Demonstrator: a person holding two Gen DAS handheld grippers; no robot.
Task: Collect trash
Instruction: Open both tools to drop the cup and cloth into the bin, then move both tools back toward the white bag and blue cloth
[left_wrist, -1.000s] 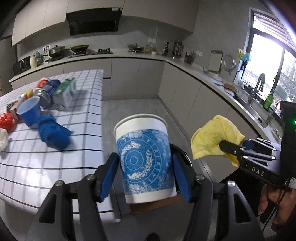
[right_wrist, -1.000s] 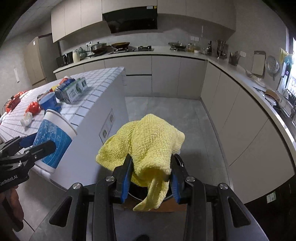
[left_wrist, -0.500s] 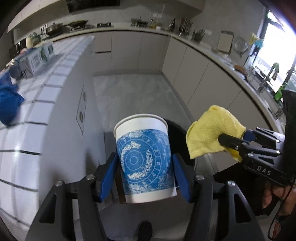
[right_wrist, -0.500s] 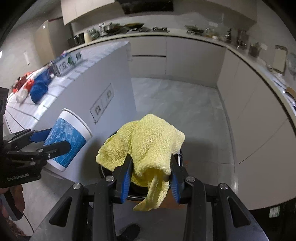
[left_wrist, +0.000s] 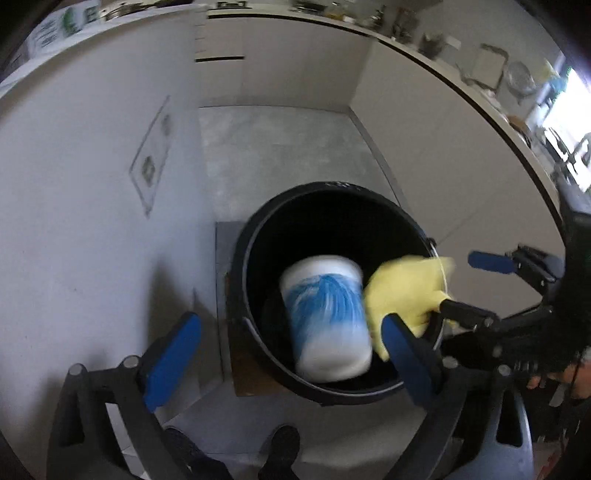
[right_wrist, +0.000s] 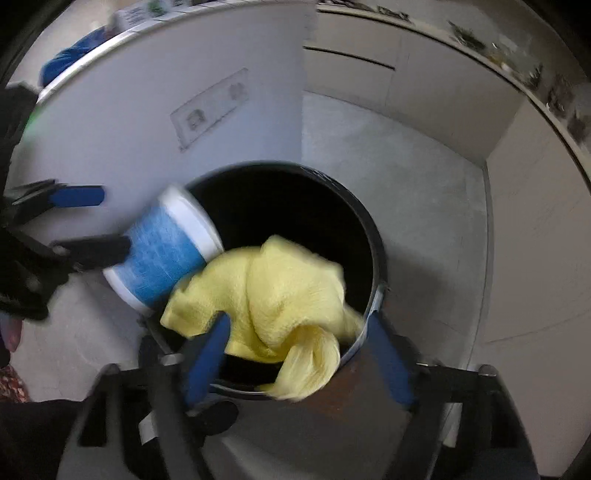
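Over a black trash bin (left_wrist: 369, 206) standing on the grey kitchen floor (left_wrist: 277, 147) beside the white counter wall (left_wrist: 92, 184), two hand-held grippers hang with their fingers spread. At left, the left gripper (left_wrist: 291, 343) is released, its blue pads wide apart and neither one touching the blue-and-white paper cup (left_wrist: 327, 317), which appears blurred between them above the bin's dark mouth. In the right wrist view the same cup (right_wrist: 162, 254) lies tilted, rim toward the bin (right_wrist: 354, 206), crossing the near-left edge of the rim; a dark finger of the left gripper (right_wrist: 79, 225) sits close against its side, though whether they touch cannot be told.

Just right of the cup, the yellow cloth (left_wrist: 406, 291) is bunched over the bin's right side. The right gripper (right_wrist: 299, 354) is also let go, its blue pads parted well wider than the cloth (right_wrist: 273, 310) that sags between them over the bin's near rim, one twisted tail drooping down across the rim. The cloth's left corner touches the cup. Seen from the left wrist, the right gripper (left_wrist: 469, 288) reaches in from the far right, its fingers spread.
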